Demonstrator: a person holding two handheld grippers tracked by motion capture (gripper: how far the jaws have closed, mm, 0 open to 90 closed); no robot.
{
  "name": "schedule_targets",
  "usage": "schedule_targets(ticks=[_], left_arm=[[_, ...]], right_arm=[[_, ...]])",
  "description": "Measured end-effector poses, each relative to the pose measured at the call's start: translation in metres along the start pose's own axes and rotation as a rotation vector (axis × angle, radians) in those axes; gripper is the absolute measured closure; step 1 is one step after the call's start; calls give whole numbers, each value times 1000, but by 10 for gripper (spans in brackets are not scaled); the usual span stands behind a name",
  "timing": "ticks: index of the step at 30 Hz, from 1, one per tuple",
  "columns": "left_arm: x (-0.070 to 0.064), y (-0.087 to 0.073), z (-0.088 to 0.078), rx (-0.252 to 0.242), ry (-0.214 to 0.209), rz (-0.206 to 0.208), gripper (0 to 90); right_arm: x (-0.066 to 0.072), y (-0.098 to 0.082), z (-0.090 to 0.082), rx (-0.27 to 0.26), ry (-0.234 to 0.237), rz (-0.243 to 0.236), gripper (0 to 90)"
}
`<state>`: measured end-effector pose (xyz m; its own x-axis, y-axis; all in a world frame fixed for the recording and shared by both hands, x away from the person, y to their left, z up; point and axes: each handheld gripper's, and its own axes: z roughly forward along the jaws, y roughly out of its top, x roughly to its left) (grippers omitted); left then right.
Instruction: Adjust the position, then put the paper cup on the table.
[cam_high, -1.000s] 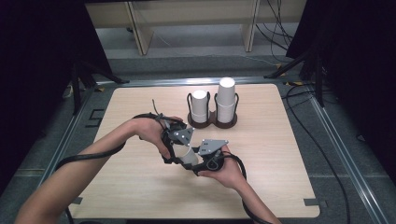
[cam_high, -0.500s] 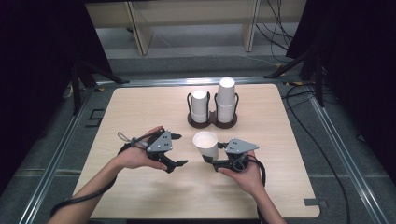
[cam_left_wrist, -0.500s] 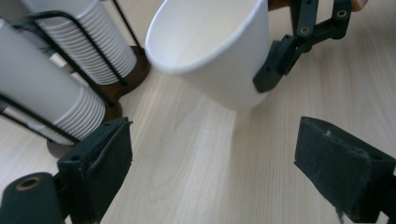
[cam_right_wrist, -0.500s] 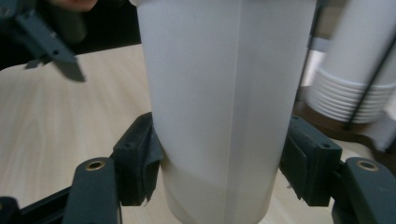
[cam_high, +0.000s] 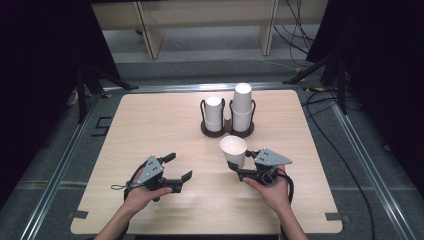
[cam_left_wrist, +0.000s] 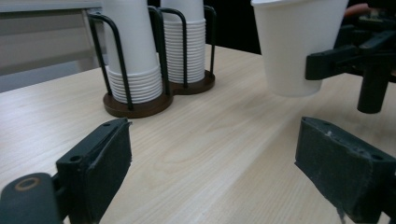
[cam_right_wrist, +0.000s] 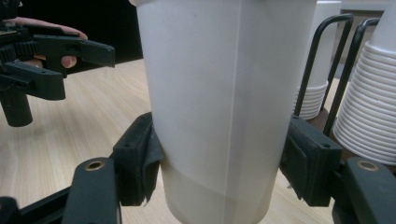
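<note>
My right gripper (cam_high: 235, 165) is shut on a white paper cup (cam_high: 233, 149), upright and held a little above the table, right of centre. Its pads press the cup's (cam_right_wrist: 224, 93) lower wall from both sides in the right gripper view. My left gripper (cam_high: 179, 166) is open at the front left; its jaws have just been opening and nothing is between them. From the left gripper view (cam_left_wrist: 212, 172) the held cup (cam_left_wrist: 294, 46) hangs ahead to the right. Behind stands a dark wire cup holder (cam_high: 227, 132) with two stacks of white cups (cam_high: 242, 105).
The cup holder (cam_left_wrist: 140, 106) stands just behind the held cup, near the middle of the table's back half. The light wooden table (cam_high: 150, 120) ends in a metal frame, and cables lie on the floor (cam_high: 325, 100) at the right.
The two hands, close together a second ago, have drawn apart. My right gripper has carried the cup to the right; my left gripper has moved left and toward the front edge.
</note>
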<state>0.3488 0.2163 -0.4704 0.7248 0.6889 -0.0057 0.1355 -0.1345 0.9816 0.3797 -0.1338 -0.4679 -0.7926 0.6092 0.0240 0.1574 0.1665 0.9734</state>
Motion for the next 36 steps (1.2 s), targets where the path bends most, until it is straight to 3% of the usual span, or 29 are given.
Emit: schedule_targets(ticks=[2,3,4,5,6,7,8,11,12,13,16,17,18,19,21,23,24,27,28,30,32,36], left_arm=[[0,1,0,-22,-13,-1,103],[0,2,-2,-5,-6,1,101],[0,3,-1,-22,-10,-4,100],[1,4,-3,-4,-4,1,99],[1,6,-2,-26,-5,-6,98],[2,6,-1,-38,-12,-1,97],[2,8,-2,-17,-1,2,98],[2,8,1,-39,3,-17,96],[3,8,0,-22,10,-8,96],[3,7,1,-24,11,-12,96],[3,6,6,-42,3,-36,96],[1,6,6,-23,6,-41,96],[0,7,7,-22,2,-49,96],[15,14,9,-38,51,196,96],[10,17,13,-9,-31,184,95],[3,20,17,-11,-4,148,95],[2,22,18,2,8,160,96],[-1,24,30,-8,-29,190,97],[-3,25,32,-6,-28,188,97],[-7,28,38,-5,-40,188,97],[-9,33,45,-28,-55,183,97],[-12,40,54,-21,-65,179,98]], right_arm=[[2,-1,0,6,21,35,349],[2,0,-1,-5,-4,26,349],[2,0,0,-16,5,38,349],[3,0,1,-21,12,55,349],[2,0,2,-25,14,57,349],[2,1,3,-20,-4,33,349],[3,1,4,-10,2,51,349],[1,1,11,-36,21,28,348],[2,1,12,-16,17,38,348],[3,1,15,-19,43,59,348],[4,0,18,-32,33,47,348],[5,-1,18,-26,39,60,348],[5,-2,19,-32,32,39,348],[6,-2,19,-20,47,58,348],[6,-4,20,-22,36,56,347],[6,-4,21,-35,10,41,347],[9,-4,21,-17,21,75,347],[12,-4,21,-19,14,73,347],[12,-5,21,-40,-4,41,347],[14,-6,20,-17,-3,70,347],[13,-7,21,-29,-7,64,347],[12,-8,22,-18,5,66,347]])
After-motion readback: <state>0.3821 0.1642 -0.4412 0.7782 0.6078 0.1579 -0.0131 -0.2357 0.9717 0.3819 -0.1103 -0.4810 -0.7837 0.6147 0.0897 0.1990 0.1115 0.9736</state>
